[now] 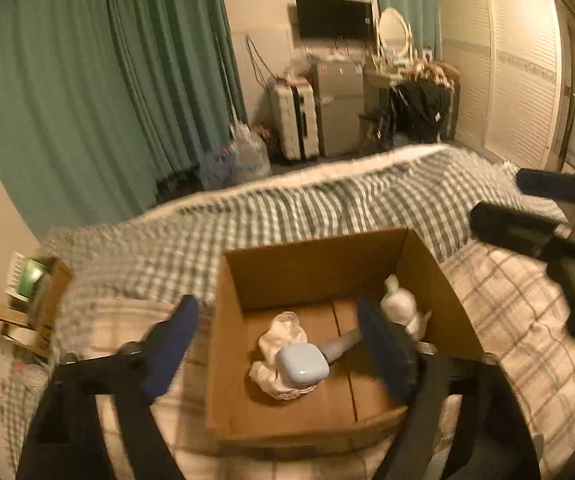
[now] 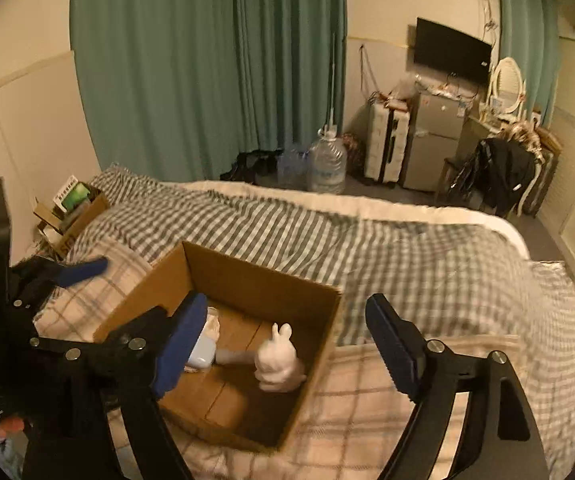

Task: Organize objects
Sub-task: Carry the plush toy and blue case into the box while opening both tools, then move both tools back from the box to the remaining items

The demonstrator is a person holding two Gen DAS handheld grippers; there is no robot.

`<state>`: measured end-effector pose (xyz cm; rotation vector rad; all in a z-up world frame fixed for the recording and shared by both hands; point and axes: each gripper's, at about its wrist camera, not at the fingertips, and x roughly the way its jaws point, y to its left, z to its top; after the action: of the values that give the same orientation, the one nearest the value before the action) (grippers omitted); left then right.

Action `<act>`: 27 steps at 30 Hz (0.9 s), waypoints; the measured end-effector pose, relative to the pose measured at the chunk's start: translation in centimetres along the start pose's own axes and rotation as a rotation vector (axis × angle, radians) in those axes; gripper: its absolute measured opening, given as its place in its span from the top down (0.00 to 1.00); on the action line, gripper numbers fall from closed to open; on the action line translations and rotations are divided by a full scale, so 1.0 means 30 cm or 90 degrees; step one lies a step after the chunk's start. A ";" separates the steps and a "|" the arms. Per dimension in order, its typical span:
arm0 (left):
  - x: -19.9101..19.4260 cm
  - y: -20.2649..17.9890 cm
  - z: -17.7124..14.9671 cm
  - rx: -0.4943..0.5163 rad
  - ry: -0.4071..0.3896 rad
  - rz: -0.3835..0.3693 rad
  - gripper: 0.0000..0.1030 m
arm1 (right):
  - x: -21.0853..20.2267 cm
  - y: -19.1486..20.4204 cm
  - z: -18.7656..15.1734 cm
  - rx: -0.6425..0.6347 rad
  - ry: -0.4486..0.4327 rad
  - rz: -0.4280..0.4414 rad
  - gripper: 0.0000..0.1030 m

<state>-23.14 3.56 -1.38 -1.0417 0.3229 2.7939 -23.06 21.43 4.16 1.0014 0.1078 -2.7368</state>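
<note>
An open cardboard box (image 1: 319, 268) sits on the bed; it also shows in the right wrist view (image 2: 255, 284). Inside lie a light blue case (image 1: 302, 364), a crumpled white cloth (image 1: 279, 336), a grey tube-like item (image 1: 339, 348) and a white rabbit figure (image 2: 277, 360). My left gripper (image 1: 279, 344) is open and empty, hovering over the box's near left part. My right gripper (image 2: 283, 344) is open and empty above the box's right side; it shows at the right edge of the left wrist view (image 1: 527, 208).
The bed carries a green checked duvet (image 2: 367, 240) and a plaid blanket (image 2: 367, 400). A small box of items (image 2: 71, 208) stands by the wall at left. Water jugs (image 2: 327, 164), a suitcase, a fridge and a chair with clothes stand beyond the bed.
</note>
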 end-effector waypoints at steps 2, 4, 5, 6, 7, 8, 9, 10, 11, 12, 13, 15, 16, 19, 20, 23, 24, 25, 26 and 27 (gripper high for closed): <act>-0.068 0.005 -0.011 0.012 -0.003 0.011 0.16 | -0.092 -0.006 0.006 -0.001 -0.008 -0.011 0.15; -0.148 0.006 -0.030 0.024 -0.021 0.027 0.15 | -0.195 -0.008 0.007 -0.009 -0.024 -0.032 0.12; -0.207 0.006 -0.047 0.029 -0.031 0.031 0.10 | -0.236 -0.005 0.001 -0.013 -0.030 -0.045 0.11; -0.235 0.004 -0.054 0.030 -0.038 0.033 0.05 | -0.288 -0.001 -0.009 -0.020 -0.038 -0.060 0.10; -0.288 0.005 -0.069 0.030 -0.051 0.035 0.03 | -0.339 0.006 -0.020 -0.029 -0.045 -0.068 0.10; -0.331 0.002 -0.084 0.030 -0.063 0.037 0.02 | -0.374 0.009 -0.028 -0.037 -0.049 -0.069 0.10; -0.365 0.000 -0.094 0.029 -0.071 0.037 0.00 | -0.413 0.016 -0.040 -0.044 -0.054 -0.068 0.09; -0.415 -0.004 -0.115 0.026 -0.077 0.036 0.00 | -0.451 0.029 -0.057 -0.051 -0.056 -0.069 0.08; -0.441 -0.008 -0.125 0.023 -0.078 0.037 0.00 | -0.485 0.044 -0.078 -0.057 -0.056 -0.070 0.07; -0.460 -0.009 -0.136 0.020 -0.077 0.038 0.00 | -0.513 0.057 -0.097 -0.064 -0.056 -0.070 0.06; -0.488 -0.016 -0.157 0.016 -0.073 0.039 0.00 | -0.548 0.071 -0.124 -0.072 -0.060 -0.069 0.06; -0.510 -0.026 -0.185 0.007 -0.068 0.036 0.00 | -0.590 0.095 -0.174 -0.087 -0.062 -0.073 0.06; -0.520 -0.034 -0.207 0.000 -0.065 0.032 0.00 | -0.604 0.112 -0.201 -0.094 -0.065 -0.079 0.06; -0.524 -0.048 -0.294 -0.032 -0.041 0.024 0.00 | -0.626 0.140 -0.286 -0.107 -0.065 -0.082 0.06; -0.518 -0.050 -0.322 -0.046 -0.033 0.021 0.00 | -0.622 0.140 -0.307 -0.107 -0.061 -0.078 0.06; -0.479 -0.057 -0.409 -0.083 -0.011 0.010 0.00 | -0.584 0.147 -0.389 -0.098 -0.039 -0.066 0.06; -0.464 -0.058 -0.431 -0.093 -0.006 0.009 0.00 | -0.558 0.150 -0.415 -0.096 -0.030 -0.063 0.06; -0.445 -0.060 -0.462 -0.104 0.004 0.020 0.00 | -0.535 0.146 -0.434 -0.093 -0.020 -0.062 0.06; -0.419 -0.059 -0.491 -0.115 0.021 0.039 0.00 | -0.497 0.145 -0.457 -0.085 -0.003 -0.065 0.06; -0.398 -0.058 -0.510 -0.123 0.033 0.045 0.00 | -0.458 0.144 -0.478 -0.078 0.015 -0.065 0.06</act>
<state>-4.21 0.73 -5.06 -1.1654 0.0982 2.9126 -2.85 21.86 2.09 1.0210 0.3350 -2.7698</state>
